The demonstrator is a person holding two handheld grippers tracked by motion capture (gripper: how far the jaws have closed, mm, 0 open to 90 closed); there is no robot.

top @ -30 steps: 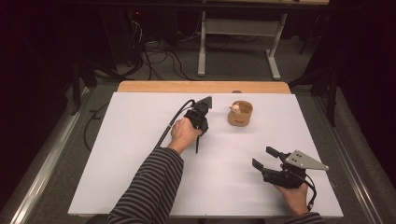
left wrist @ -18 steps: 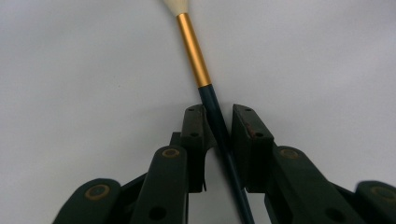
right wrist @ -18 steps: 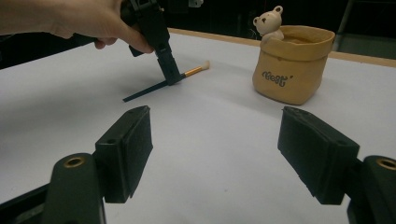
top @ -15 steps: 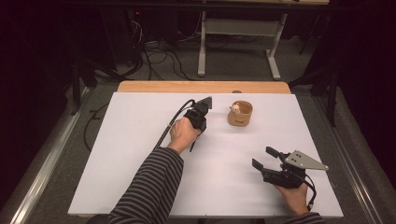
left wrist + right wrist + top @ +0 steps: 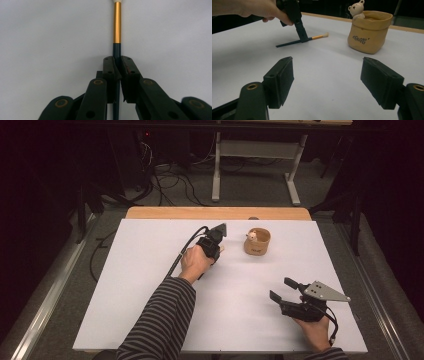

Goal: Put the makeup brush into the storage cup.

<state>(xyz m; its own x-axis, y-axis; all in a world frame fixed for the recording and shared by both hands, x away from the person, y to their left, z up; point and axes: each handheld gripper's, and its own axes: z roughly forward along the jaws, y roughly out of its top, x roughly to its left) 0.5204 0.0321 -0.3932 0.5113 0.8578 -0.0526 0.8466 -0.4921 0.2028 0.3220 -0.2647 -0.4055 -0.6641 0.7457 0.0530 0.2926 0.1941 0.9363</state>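
Brush (image 5: 302, 41) with a dark handle, gold collar and pale bristles is lying flat on the white table (image 5: 150, 320), left of the tan bear pot (image 5: 369, 32), and the left gripper (image 5: 117, 66) is closing its jaws tightly on the handle. Right gripper (image 5: 286, 290) is resting near the front right corner, holding its jaws wide apart around nothing.

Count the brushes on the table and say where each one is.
1. The brush lies on the white table, left of the tan bear pot, clamped at its dark handle by the left tool. More could be hidden inside the pot.
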